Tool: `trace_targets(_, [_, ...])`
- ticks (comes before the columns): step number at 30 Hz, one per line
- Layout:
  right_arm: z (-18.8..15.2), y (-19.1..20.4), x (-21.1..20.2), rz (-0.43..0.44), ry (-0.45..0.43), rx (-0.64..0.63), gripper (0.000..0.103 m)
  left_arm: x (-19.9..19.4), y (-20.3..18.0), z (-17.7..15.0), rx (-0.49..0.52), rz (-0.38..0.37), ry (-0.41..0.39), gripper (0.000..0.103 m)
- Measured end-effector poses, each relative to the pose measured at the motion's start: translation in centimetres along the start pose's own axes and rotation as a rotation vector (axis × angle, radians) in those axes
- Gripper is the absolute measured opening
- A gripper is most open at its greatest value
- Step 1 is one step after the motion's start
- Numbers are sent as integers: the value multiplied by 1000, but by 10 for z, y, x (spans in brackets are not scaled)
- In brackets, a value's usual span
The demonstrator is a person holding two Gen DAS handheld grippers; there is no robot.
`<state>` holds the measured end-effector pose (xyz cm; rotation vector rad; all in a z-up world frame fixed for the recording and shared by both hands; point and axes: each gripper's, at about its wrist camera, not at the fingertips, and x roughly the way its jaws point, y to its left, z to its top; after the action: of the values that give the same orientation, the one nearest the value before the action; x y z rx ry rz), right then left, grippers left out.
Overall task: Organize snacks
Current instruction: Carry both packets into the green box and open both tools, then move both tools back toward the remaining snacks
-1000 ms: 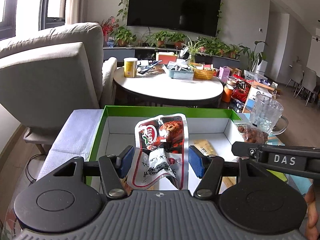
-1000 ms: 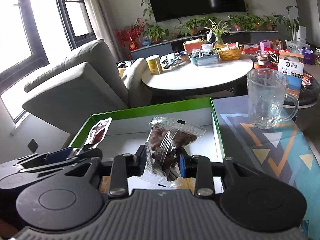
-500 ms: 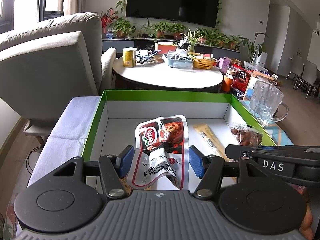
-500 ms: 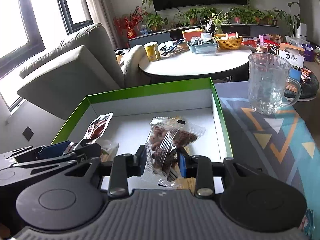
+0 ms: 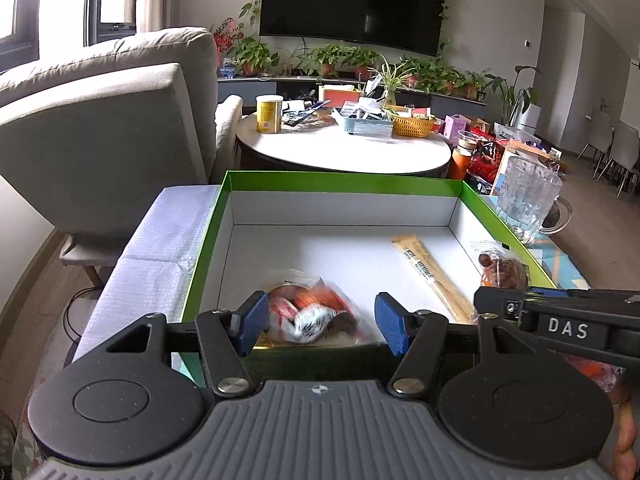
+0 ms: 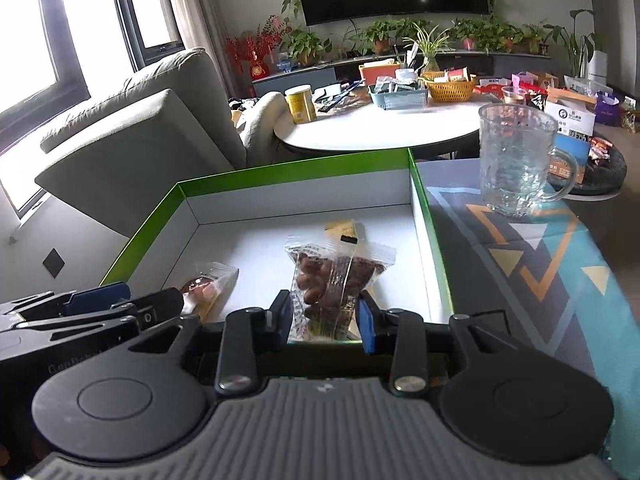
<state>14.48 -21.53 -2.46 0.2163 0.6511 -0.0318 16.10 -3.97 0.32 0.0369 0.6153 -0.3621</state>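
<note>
**A:** What is being shown by the left wrist view?

**B:** The left gripper (image 5: 320,324) is being held over the near edge of a green-rimmed box (image 5: 340,184). Its blue pads are being kept spread wide, and nothing is being pinched. A red snack packet (image 5: 308,316) is being seen, blurred, low between the jaws at 12 o'clock, inside the box and touching neither pad. Its long axis cannot be told through the blur. A long tan stick packet (image 5: 424,268) is lying on the box floor towards 1 o'clock.

**A:** And by the right wrist view?

**B:** The right gripper (image 6: 324,320) is being held at the box's near right corner. A clear packet of brown pieces (image 6: 332,280) is being pinched between its narrowly set pads and is being kept upright. A glass mug (image 6: 516,160) is standing outside the box at 2 o'clock.

**A:** Which relation is being relied on for the coming move?

**B:** The clear packet is being held straight ahead of the right jaws at 12 o'clock, its long axis running from 6 to 12. Bare box floor is lying just beyond it. This packet is judged to be the one not yet placed, and the right hand is the nearer one, since the grip is already its own.
</note>
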Motion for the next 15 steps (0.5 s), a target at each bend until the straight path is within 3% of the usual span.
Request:
trace_targets(8, [-7, -2, -24, -3, -44, -4, 38, -23, 2, -7, 4, 9, -22, 56])
trace_targets(15, [-23, -6, -45, -1, -28, -35, 38, -51, 15, -18, 8, 33, -39, 57])
